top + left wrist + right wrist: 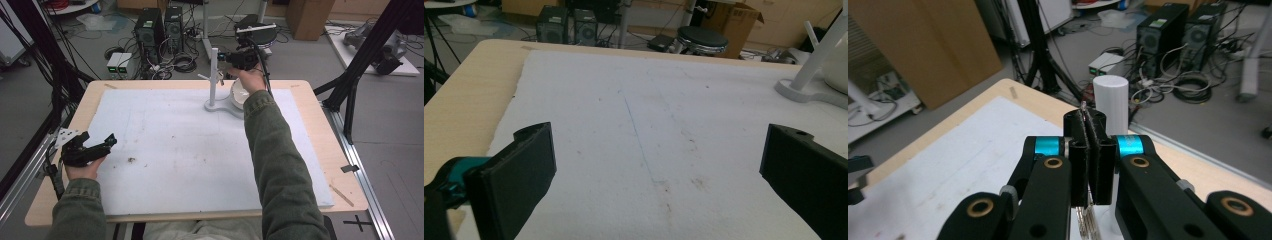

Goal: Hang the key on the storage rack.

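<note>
Up close, the right claw [1090, 150] pinches a thin metallic strip, its identity unclear, before a smooth white cylindrical post [1110, 100]; the left claw [654, 170] gapes above the rough white worktop [649, 110].

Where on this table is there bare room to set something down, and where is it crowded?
The white mat lies bare across its middle, between the left gripper near its left edge and the sleeve at the right. It is crowded at the far edge, where the right gripper meets the white stand and white cup.

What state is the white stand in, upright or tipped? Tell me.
Upright. The white stand rises straight from its flat base on the white mat, pegs sticking out sideways.
</note>
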Available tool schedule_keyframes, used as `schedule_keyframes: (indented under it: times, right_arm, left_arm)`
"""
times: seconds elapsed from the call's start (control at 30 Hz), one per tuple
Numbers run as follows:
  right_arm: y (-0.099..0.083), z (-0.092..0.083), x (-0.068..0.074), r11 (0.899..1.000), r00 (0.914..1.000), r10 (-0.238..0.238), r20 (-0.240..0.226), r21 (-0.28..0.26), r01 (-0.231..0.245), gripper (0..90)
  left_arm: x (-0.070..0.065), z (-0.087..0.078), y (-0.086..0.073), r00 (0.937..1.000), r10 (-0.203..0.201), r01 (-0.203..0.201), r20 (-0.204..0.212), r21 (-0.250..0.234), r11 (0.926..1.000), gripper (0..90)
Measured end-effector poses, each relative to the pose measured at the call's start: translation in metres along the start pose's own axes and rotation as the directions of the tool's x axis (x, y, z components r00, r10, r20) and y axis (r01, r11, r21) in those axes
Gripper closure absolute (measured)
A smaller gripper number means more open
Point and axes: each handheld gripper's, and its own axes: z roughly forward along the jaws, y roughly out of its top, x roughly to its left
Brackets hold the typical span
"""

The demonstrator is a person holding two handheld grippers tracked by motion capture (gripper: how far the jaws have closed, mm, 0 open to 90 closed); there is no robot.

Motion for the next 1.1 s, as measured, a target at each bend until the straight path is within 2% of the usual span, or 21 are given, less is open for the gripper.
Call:
schedule_keyframes:
  times: [0.17, 0.23, 0.47, 0.53, 0.6, 0.67, 0.83, 0.93, 1.03, 1.1]
  right_arm:
    - [0.0, 0.012, -0.001, 1.0, 0.9997, -0.003, 0.024, 0.011, 0.003, 88.6]
    - [-0.001, 0.014, 0.0, 1.0, 0.9997, 0.003, 0.022, -0.001, -0.003, 88.7]
    - [0.0, 0.025, 0.005, 1.0, 0.9988, -0.022, 0.044, -0.007, 0.023, 88.7]
    - [-0.002, 0.03, 0.006, 0.999, 0.9981, -0.036, 0.05, 0.002, 0.036, 88.6]
    - [-0.002, 0.034, 0.009, 0.997, 0.9949, -0.071, 0.071, 0.019, 0.07, 88.6]
    - [-0.003, 0.035, 0.011, 0.997, 0.9948, -0.076, 0.069, 0.018, 0.075, 87.3]
    - [-0.002, 0.03, 0.02, 0.997, 0.9966, -0.08, 0.022, 0.017, 0.079, 70.3]
    - [-0.001, 0.023, 0.024, 0.998, 0.9967, -0.068, 0.044, -0.011, 0.068, 49.5]
    - [-0.003, 0.016, 0.024, 0.999, 0.9987, -0.026, 0.043, -0.02, 0.027, 33.8]
    - [-0.005, 0.013, 0.022, 1.0, 0.9975, -0.01, 0.07, -0.019, 0.011, 22.9]
  left_arm:
    - [0.0, 0.0, 0.0, 1.0, -0.001, 0.001, 0.003, -0.001, 1.0, 1.9]
    - [0.0, 0.0, 0.0, 1.0, -0.003, 0.003, 0.004, 0.001, 1.0, 1.9]
    - [0.001, 0.0, 0.0, 1.0, -0.006, 0.006, 0.007, 0.0, 1.0, 1.9]
    - [0.001, 0.0, 0.0, 0.9999, -0.008, 0.008, 0.007, -0.002, 1.0, 1.9]
    - [0.001, 0.0, 0.0, 0.9999, -0.009, 0.009, 0.007, -0.001, 1.0, 1.9]
    - [0.001, 0.0, 0.0, 0.9999, -0.012, 0.012, 0.01, -0.001, 0.9999, 1.9]
    - [0.001, 0.0, 0.0, 0.9999, -0.008, 0.008, 0.014, 0.003, 1.0, 1.9]
    - [0.0, -0.001, 0.0, 0.9999, -0.005, 0.005, 0.009, 0.003, 1.0, 1.9]
    - [0.0, -0.001, 0.0, 1.0, -0.004, 0.004, 0.008, 0.002, 1.0, 1.9]
    - [0.0, -0.001, 0.0, 0.9999, -0.003, 0.003, 0.01, 0.005, 1.0, 1.9]
